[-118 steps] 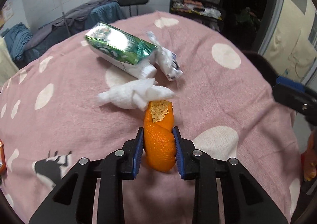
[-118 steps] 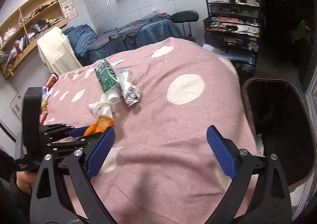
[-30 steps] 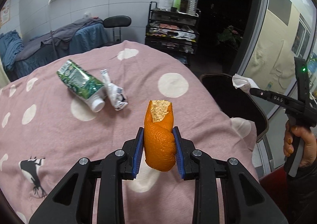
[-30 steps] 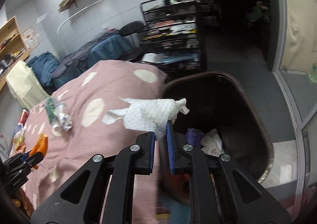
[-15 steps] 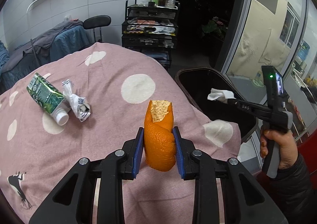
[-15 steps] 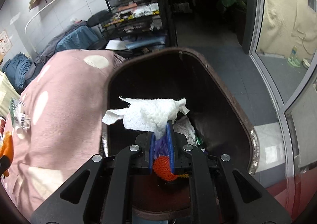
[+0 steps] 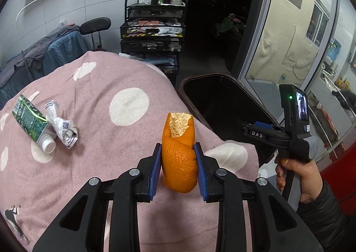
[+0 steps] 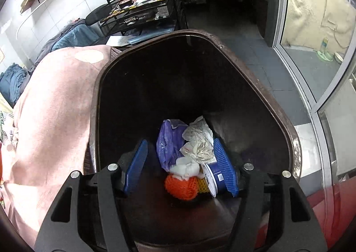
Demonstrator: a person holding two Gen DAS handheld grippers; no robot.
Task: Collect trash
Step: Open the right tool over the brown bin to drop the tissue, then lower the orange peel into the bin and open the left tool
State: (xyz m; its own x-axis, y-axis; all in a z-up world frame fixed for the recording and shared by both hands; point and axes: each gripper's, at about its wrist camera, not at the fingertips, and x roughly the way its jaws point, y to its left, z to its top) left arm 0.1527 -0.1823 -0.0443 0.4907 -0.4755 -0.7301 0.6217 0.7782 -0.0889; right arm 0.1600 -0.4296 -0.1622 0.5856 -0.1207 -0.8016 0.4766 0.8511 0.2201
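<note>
My left gripper is shut on an orange peel and holds it above the pink spotted tablecloth. A green carton and a crumpled wrapper lie on the cloth at the left. My right gripper is open and empty above the dark brown bin. The white tissue lies in the bin among other trash. The right gripper also shows in the left wrist view, at the bin's near rim.
A black wire cart with bottles stands behind the table. A chair and clothes are at the back left. A glass door runs along the right. The bin holds a purple bag, crumpled paper and an orange net.
My right gripper has opened and the white tissue has dropped into the bin. My left gripper has moved nearer the bin with the orange peel still held.
</note>
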